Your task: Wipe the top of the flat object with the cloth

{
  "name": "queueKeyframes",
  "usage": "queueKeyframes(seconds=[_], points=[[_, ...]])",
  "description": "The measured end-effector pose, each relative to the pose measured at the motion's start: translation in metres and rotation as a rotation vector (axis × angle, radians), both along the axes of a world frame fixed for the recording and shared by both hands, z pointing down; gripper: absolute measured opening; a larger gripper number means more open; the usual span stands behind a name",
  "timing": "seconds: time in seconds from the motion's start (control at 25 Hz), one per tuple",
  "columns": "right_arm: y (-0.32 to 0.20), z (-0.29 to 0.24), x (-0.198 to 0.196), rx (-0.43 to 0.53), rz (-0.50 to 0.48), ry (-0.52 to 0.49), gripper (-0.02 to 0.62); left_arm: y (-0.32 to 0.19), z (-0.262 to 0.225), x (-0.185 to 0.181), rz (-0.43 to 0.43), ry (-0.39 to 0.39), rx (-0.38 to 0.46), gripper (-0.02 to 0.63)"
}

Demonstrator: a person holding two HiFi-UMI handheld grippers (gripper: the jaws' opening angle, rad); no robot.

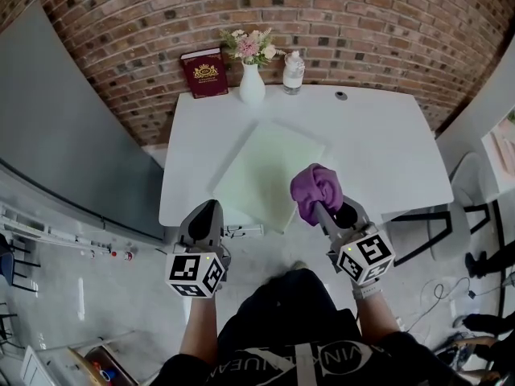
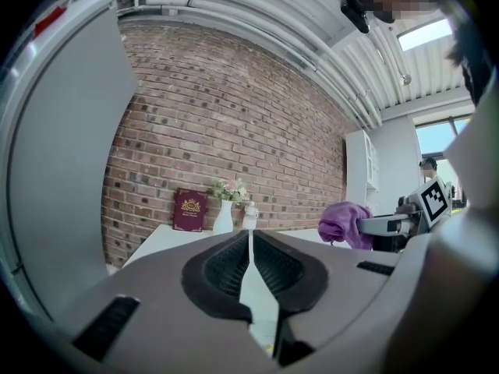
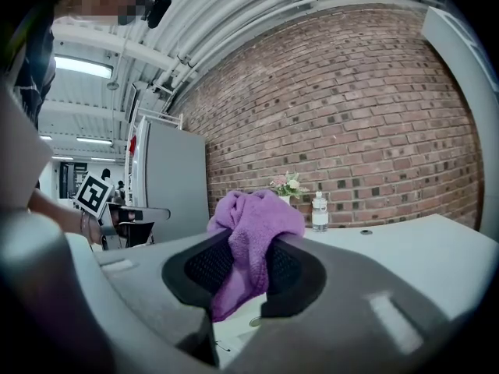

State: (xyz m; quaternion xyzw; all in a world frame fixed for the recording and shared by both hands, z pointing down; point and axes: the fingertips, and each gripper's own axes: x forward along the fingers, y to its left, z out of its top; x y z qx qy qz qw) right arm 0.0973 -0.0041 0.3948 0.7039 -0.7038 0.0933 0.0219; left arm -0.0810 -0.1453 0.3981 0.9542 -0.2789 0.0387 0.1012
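A pale green flat board [image 1: 268, 174] lies on the white table [image 1: 386, 147], turned at an angle, its near corner at the table's front edge. My right gripper [image 1: 320, 203] is shut on a bunched purple cloth [image 1: 315, 189] and hangs at the board's near right edge. In the right gripper view the purple cloth [image 3: 253, 236] fills the gap between the pads. My left gripper [image 1: 205, 214] is shut with nothing in it, just off the table's front edge, left of the board. From the left gripper view the purple cloth [image 2: 345, 223] shows off to the right.
At the table's far edge, against the brick wall, stand a dark red book [image 1: 204, 72], a white vase of flowers [image 1: 252, 83] and a clear bottle [image 1: 294, 72]. A small dark disc [image 1: 341, 96] lies near the back. A chair [image 1: 475, 195] stands at the right.
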Motion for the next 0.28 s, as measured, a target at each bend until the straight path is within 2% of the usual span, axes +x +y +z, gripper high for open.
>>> queueKeyframes(seconds=[0.28], points=[[-0.001,0.009,-0.010,-0.017,-0.037,0.001,0.097,0.000,0.009,-0.007,-0.006,-0.004,-0.012,0.023]])
